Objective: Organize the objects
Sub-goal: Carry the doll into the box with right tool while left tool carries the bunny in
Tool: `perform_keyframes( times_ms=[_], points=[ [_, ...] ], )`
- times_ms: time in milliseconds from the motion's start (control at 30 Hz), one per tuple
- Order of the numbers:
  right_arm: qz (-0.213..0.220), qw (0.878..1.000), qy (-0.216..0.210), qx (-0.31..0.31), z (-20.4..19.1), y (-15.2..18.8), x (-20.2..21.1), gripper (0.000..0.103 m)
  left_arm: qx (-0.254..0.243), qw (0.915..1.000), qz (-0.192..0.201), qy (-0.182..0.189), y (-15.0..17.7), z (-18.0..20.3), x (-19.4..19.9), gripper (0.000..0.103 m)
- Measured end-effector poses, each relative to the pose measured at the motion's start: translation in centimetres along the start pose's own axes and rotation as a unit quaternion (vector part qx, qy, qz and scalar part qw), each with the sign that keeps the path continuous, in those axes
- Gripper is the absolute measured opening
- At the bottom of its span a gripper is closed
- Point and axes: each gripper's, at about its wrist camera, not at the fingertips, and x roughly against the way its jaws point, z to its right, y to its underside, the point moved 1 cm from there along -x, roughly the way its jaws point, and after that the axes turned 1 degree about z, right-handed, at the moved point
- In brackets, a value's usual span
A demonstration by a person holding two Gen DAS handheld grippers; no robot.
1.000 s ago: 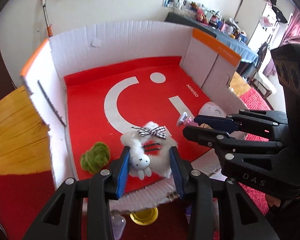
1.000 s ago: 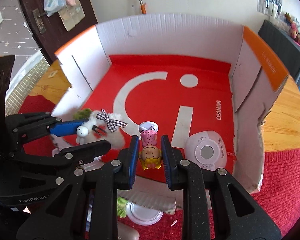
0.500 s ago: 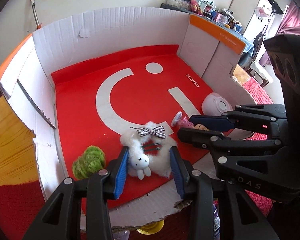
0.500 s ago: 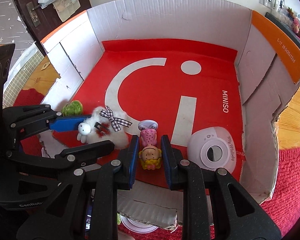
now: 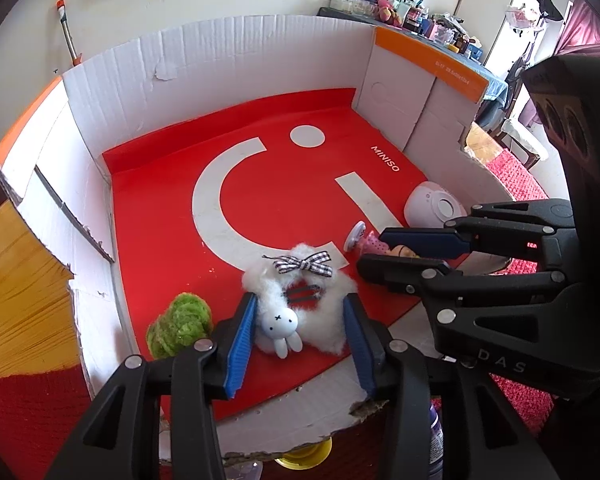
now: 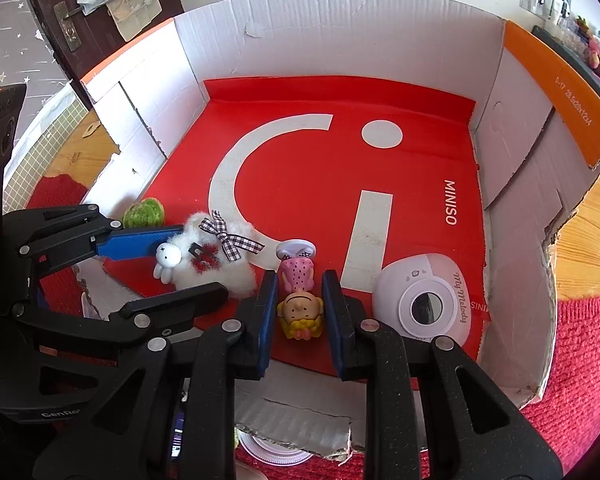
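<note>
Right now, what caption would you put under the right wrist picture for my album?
Right hand-held gripper clamps a small doll figurine inside the red-floored cardboard box, beside a fluffy white bunny clip.

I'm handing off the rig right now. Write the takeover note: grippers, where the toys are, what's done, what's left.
Left gripper: jaws just opening around the fluffy white bunny toy, which lies on the box floor.
Right gripper: shut on the small doll figure, low over the floor.
Already in the box: green fuzzy ball, white round device.
Left: free the bunny, release the doll. Items under the near edge unclear.
</note>
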Motion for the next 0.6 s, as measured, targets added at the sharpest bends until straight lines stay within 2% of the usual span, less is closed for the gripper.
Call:
perform_keyframes(
  times_ms=[167,600],
  points=[
    [-0.001,1.0,-0.003,0.007,0.04,0.06,0.0,0.022,0.001,1.0,0.001,-0.004,0.0,-0.23,0.05,0.052],
    [0.002,1.0,-0.011,0.025,-0.36,-0.23,-0.18,0.022,0.002,1.0,0.002,-0.006,0.06,-0.28,0.16,0.053]
  ],
)
